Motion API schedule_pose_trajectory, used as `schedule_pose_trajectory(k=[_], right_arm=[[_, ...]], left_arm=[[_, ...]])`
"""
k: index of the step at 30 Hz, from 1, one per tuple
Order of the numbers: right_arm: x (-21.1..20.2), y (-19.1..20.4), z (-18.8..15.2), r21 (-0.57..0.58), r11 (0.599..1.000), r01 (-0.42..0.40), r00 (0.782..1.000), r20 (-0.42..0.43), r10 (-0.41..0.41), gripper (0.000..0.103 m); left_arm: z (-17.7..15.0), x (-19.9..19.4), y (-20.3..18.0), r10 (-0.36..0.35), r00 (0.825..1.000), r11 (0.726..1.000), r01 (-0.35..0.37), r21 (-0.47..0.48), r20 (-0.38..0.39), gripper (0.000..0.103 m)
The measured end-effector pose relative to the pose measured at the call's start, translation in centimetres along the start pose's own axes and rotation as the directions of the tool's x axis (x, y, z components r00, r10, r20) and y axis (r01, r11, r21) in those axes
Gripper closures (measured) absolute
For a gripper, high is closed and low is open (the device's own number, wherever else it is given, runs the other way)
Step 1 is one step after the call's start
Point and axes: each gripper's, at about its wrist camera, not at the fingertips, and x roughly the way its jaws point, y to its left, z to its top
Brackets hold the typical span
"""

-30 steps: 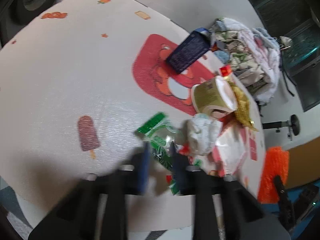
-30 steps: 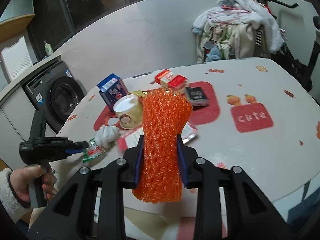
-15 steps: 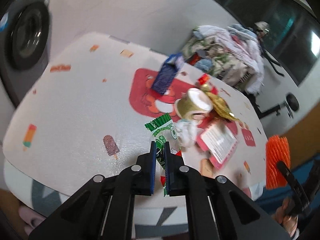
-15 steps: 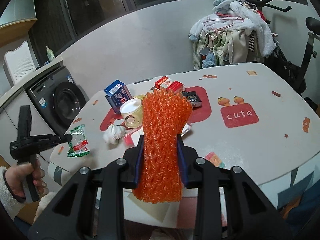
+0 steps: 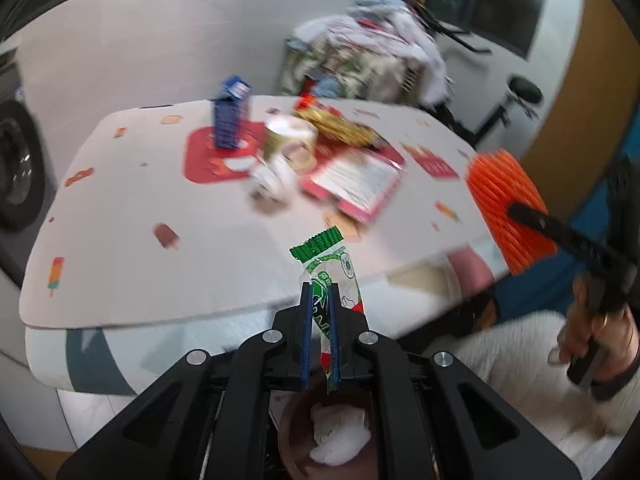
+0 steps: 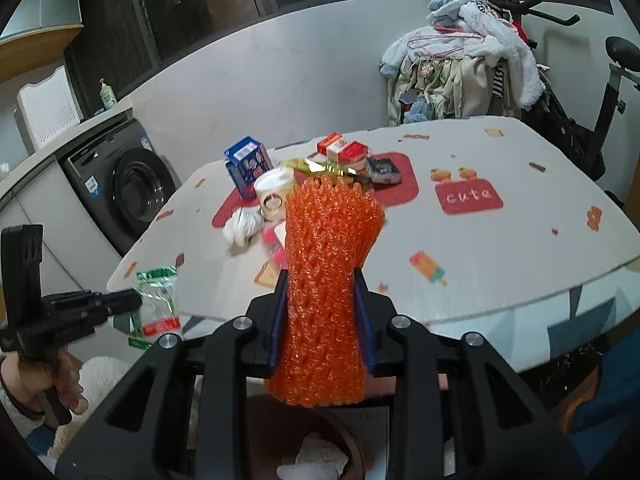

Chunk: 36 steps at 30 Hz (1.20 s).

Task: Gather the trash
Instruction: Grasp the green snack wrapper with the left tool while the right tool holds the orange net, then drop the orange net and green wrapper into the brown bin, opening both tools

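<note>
My left gripper [image 5: 320, 292] is shut on a green and clear snack wrapper [image 5: 330, 256], held in the air off the table's near edge; from the right wrist view the same wrapper [image 6: 157, 300] hangs from it at the lower left. My right gripper [image 6: 321, 280] is shut on an orange foam net sleeve [image 6: 326, 264], upright between the blue pads. Below both grippers stands a brown bin [image 5: 298, 432] with crumpled white paper [image 5: 340, 432] inside. On the table remain a crumpled white tissue [image 6: 242, 226], a yellow cup [image 6: 274, 194] and a red and white packet [image 5: 354, 182].
A blue carton [image 6: 246, 168], red boxes [image 6: 344, 150], a gold wrapper [image 5: 340, 126] and a dark pouch [image 6: 384, 170] lie on the white table [image 6: 500, 248]. A washing machine [image 6: 120, 184] stands left, a clothes pile [image 6: 460, 72] behind. A person's hand [image 5: 600, 320] grips the right tool.
The left gripper closed on the green wrapper, lifted it off the table and drew back past the near edge over the bin. The right gripper with the orange net also pulled back from the table.
</note>
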Motion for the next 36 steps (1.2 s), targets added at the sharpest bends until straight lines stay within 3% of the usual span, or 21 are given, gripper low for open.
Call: schedule_pose_trajectory(k=[11, 19, 20, 23, 25, 30, 36], right_arm=[[-0.2, -0.2, -3.6, -0.002, 1.000, 0.011, 0.999, -0.050, -0.011, 0.071], [0.7, -0.1, -5.0, -0.017, 1.000, 0.017, 0.996, -0.083, -0.018, 0.071], [0.9, -0.1, -5.2, -0.014, 1.000, 0.015, 0.996, -0.092, -0.016, 0.071], [1.3, -0.1, -5.6, -0.010, 1.000, 0.010, 0.994, -0.111, -0.011, 0.071], [1.5, 0.1, -6.0, -0.014, 1.000, 0.009, 0.993, -0.121, -0.011, 0.071], [2.2, 1.2, -7.4, -0.064, 0.998, 0.000, 0.985, -0.170, -0.011, 0.071], [3.3, 3.7, -9.7, -0.160, 0.986, -0.039, 0.966, -0.260, -0.004, 0.071]], left_arm=[[-6.2, 3.0, -5.0, -0.027, 0.993, 0.977, 0.050, 0.205, -0.111, 0.095], [-7.5, 4.2, -5.3, -0.015, 0.989, 0.974, 0.047, 0.221, -0.145, 0.093], [-7.5, 4.3, -5.1, -0.018, 0.989, 0.976, 0.049, 0.214, -0.147, 0.088], [-7.3, 4.0, -4.5, -0.022, 0.991, 0.984, 0.044, 0.175, -0.129, 0.055], [-6.9, 3.4, -3.7, -0.025, 0.995, 0.989, 0.038, 0.140, -0.096, 0.051], [-6.0, 0.7, -2.2, 0.048, 0.998, 0.994, -0.050, 0.097, 0.029, 0.014], [-6.0, -2.0, -1.0, 0.132, 0.984, 0.986, -0.143, 0.087, 0.120, 0.008]])
